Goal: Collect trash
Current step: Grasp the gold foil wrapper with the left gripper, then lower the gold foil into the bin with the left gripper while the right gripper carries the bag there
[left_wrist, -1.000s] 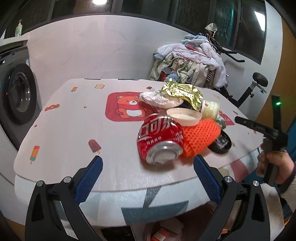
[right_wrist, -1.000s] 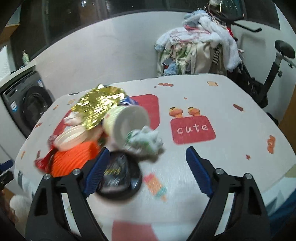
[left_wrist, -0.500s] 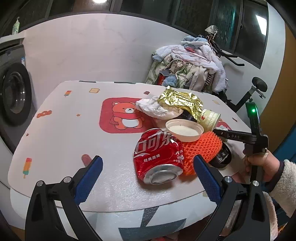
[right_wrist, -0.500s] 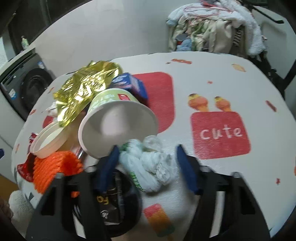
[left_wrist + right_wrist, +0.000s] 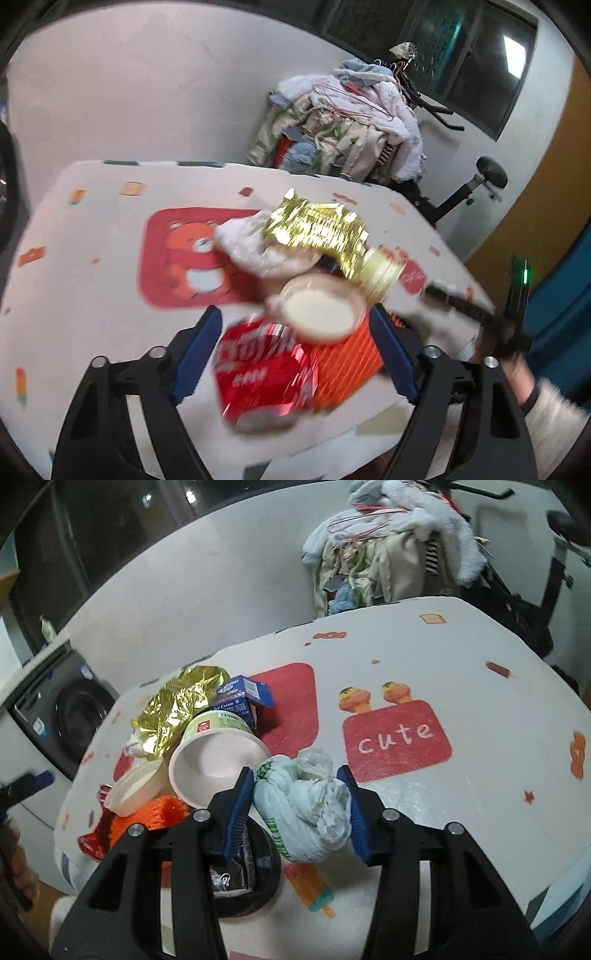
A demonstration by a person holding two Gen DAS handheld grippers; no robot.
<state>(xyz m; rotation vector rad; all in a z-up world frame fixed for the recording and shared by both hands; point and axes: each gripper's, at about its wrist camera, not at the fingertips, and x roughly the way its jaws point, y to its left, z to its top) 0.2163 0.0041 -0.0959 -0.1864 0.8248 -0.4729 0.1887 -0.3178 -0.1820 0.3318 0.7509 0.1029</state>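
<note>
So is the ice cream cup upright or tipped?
Tipped: the cup lies on its side, its open mouth facing the right gripper, inside looking empty.

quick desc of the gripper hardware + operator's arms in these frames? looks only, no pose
Left gripper and right gripper: black skeletal frames with cut-outs, silver screw heads, long blue ribbed finger pads. Seen from the left wrist view, the right unit carries a black mast with a green LED. The operator's bare hand shows a fuzzy white sleeve. No cables visible.
</note>
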